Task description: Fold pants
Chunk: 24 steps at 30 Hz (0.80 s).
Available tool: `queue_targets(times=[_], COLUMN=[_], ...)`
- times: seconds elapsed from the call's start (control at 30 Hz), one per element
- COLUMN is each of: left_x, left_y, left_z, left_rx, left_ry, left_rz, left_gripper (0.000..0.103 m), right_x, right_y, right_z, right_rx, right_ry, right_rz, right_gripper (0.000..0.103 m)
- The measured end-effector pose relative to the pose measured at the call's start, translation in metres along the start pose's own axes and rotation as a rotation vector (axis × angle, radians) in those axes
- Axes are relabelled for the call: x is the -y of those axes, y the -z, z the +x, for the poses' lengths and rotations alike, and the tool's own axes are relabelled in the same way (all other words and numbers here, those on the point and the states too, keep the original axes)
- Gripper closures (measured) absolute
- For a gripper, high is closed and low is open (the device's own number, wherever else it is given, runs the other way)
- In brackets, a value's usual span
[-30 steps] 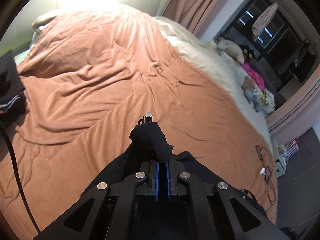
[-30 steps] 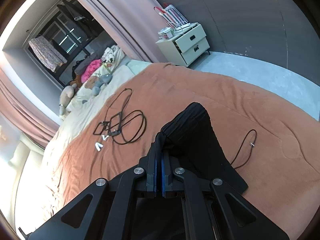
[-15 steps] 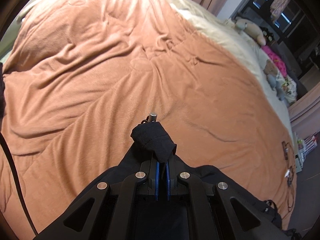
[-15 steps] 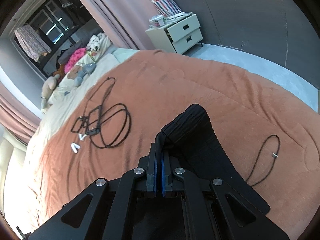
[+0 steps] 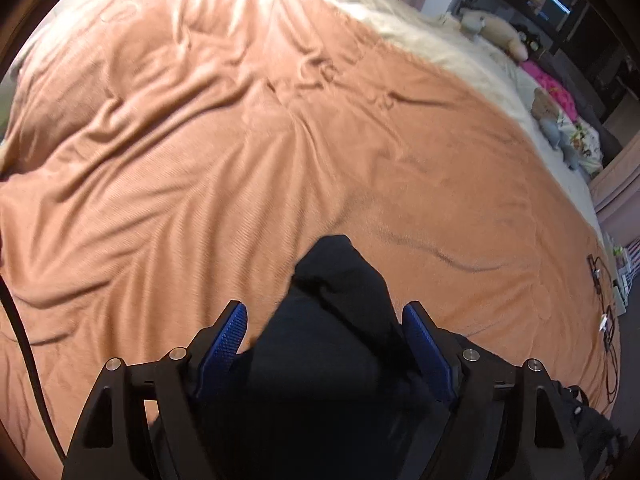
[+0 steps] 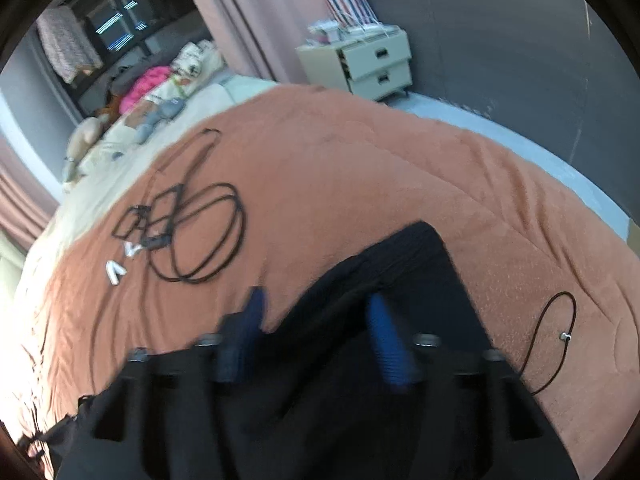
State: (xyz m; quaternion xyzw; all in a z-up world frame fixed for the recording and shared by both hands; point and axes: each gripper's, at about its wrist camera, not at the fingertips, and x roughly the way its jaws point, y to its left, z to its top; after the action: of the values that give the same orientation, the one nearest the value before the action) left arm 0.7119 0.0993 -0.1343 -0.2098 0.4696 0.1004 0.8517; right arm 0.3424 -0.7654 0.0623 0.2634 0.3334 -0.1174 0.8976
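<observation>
Both tools, left tool [image 5: 324, 322] and right tool [image 6: 316, 320], have sprung apart off the pants [image 5: 340, 280]; only the right view shows cables [image 6: 200, 232].

Home bedroom: bed [image 5: 240, 160], nightstand [image 6: 360, 60], curtains [image 6: 236, 16].

No text, label, brand, number or sign can be read in either view. The soft toys [image 6: 160, 96] at about ten o'clock in the right wrist view carry dark markings that could be print, but they are too small and blurred to make out.
</observation>
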Motion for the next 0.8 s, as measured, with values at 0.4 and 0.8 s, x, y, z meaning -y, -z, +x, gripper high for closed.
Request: queue_targets(times=[0.4, 0.8], left_x=[-0.031, -0.064], left_y=[0.025, 0.092], left_z=[-0.074, -0.104], left_rx=[0.042, -0.009], left_ry=[0.011, 0.060], left_rz=[0.043, -0.002], left_gripper=[0.021, 0.026], right_x=[0.037, 0.082], right_y=[0.046, 0.067], right_z=[-0.077, -0.123], right_rx=[0.001, -0.064], right_ry=[-0.062, -0.089], right_rz=[-0.062, -0.052], right_gripper=[0.024, 0.024])
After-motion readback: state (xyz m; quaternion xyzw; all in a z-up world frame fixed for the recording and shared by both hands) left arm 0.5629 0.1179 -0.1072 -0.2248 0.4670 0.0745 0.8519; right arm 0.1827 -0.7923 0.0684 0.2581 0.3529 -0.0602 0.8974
